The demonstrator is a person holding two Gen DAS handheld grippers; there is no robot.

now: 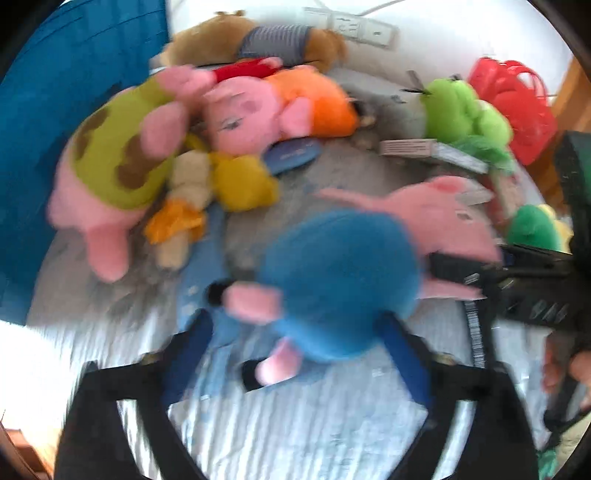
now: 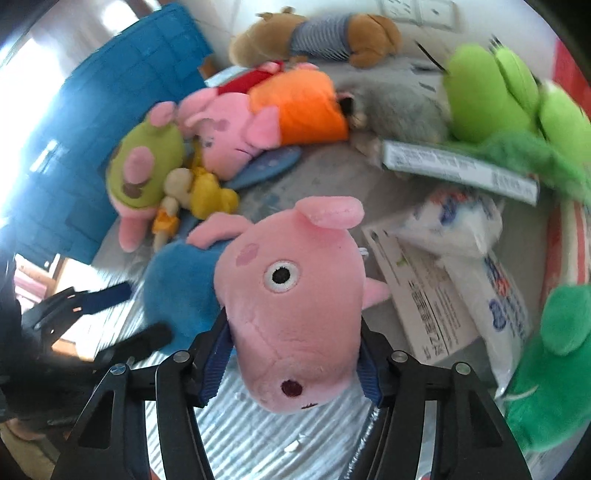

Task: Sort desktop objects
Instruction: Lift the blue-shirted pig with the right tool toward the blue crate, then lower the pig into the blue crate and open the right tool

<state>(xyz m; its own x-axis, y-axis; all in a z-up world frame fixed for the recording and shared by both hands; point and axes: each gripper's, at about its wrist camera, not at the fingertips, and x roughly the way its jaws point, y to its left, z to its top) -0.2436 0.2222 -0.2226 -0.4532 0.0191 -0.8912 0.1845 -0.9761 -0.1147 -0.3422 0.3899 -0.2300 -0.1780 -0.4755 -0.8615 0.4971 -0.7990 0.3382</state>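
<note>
A plush pig with a pink head [image 2: 295, 295] and a blue body [image 1: 340, 280] lies on the striped cloth. My right gripper [image 2: 293, 332] is shut on its head, with the blue pads pressed into both cheeks. My left gripper [image 1: 297, 325] is open: its two fingers stand on either side of the lower end of the blue body, and the left finger [image 1: 195, 343] is clear of it. From the right wrist view, the left gripper's fingers [image 2: 110, 291] show at the left beside the blue body. The left wrist view is blurred.
A heap of plush toys lies behind: a green-spotted pig [image 1: 118, 162], an orange-dressed pig [image 2: 258, 122], a brown bear [image 2: 317, 33] and a yellow toy [image 2: 210, 195]. To the right are green plush [image 2: 487, 92], flat boxes [image 2: 458, 170], white packets [image 2: 458, 221] and a red basket [image 1: 513, 99]. A blue cushion [image 1: 55, 110] stands at the left.
</note>
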